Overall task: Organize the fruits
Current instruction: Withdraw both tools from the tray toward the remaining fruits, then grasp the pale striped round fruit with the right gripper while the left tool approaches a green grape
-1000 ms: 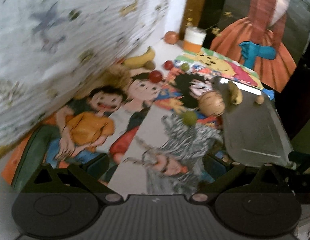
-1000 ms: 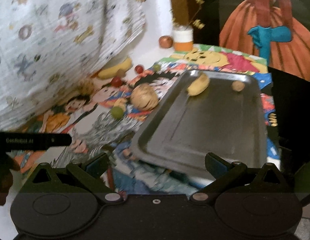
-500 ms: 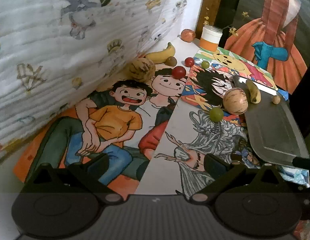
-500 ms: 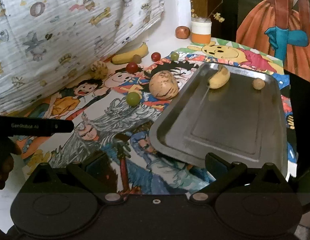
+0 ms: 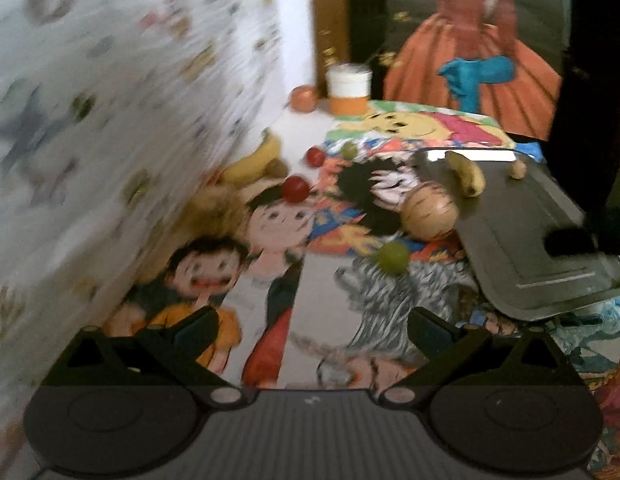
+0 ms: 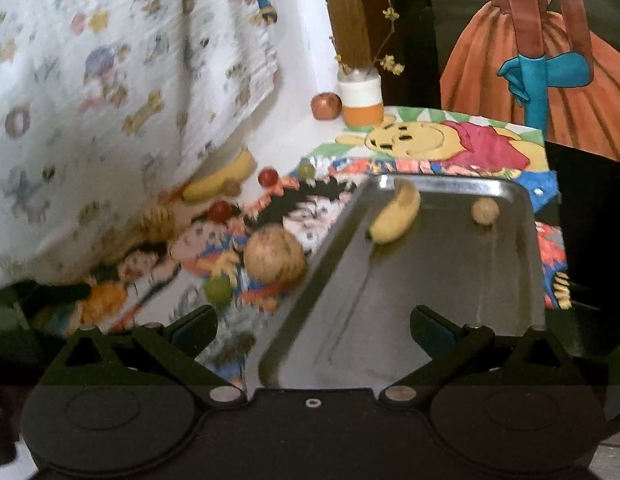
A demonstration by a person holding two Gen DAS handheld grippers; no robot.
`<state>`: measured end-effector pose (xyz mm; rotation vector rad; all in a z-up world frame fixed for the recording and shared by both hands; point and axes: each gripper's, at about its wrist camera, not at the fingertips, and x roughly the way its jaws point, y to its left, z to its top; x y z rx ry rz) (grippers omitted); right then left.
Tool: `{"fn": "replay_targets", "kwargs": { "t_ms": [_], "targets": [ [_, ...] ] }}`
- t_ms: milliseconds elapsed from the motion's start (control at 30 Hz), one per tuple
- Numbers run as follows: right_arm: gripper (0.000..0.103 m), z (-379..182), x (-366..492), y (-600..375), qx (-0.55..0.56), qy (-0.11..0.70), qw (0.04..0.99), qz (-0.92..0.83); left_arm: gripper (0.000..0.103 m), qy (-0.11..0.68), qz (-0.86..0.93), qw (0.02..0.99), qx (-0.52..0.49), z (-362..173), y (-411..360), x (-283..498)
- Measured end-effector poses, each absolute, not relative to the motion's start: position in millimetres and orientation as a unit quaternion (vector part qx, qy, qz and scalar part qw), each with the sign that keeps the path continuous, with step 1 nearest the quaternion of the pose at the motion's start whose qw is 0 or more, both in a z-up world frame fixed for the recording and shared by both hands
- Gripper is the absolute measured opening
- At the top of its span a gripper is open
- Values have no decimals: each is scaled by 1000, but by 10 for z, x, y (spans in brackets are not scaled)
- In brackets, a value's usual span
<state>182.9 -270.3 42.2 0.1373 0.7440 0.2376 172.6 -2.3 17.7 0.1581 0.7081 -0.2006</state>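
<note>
Two fruits already lie at the far end of the metal tray (image 6: 450, 280): a small banana (image 6: 394, 218) and a little round brown fruit (image 6: 485, 211). The rest sit loose on the cartoon mat to its left. Nearest is a large tan round fruit (image 5: 429, 216), touching the tray's left edge, with a green grape (image 5: 392, 258) just in front of it. Both lie ahead and right of the left gripper (image 5: 312, 330), and ahead and left of the right gripper (image 6: 314, 330), which hangs over the tray's near end. Both grippers are spread wide and empty. Judging by reach, the left one looks better placed for the grape
</note>
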Motion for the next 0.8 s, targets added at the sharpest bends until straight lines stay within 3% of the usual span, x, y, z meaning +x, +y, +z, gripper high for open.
{"fn": "replay_targets", "kwargs": {
  "t_ms": [167, 367, 533, 800],
  "targets": [
    [101, 484, 2083, -2694, 79, 354, 924, 122, 103, 330, -133, 929, 102, 170, -174, 1844],
    [93, 485, 2360, -2530, 57, 353, 921, 155, 100, 319, -164, 926, 118, 118, -290, 1991],
    [80, 393, 2592, -2420, 53, 361, 916, 169, 90, 319, -178, 923, 118, 67, -349, 2094],
    [69, 195, 2830, -2365, 88, 383, 902, 178, 76, 326, -195, 919, 109, -25, -405, 2193]
  ]
}}
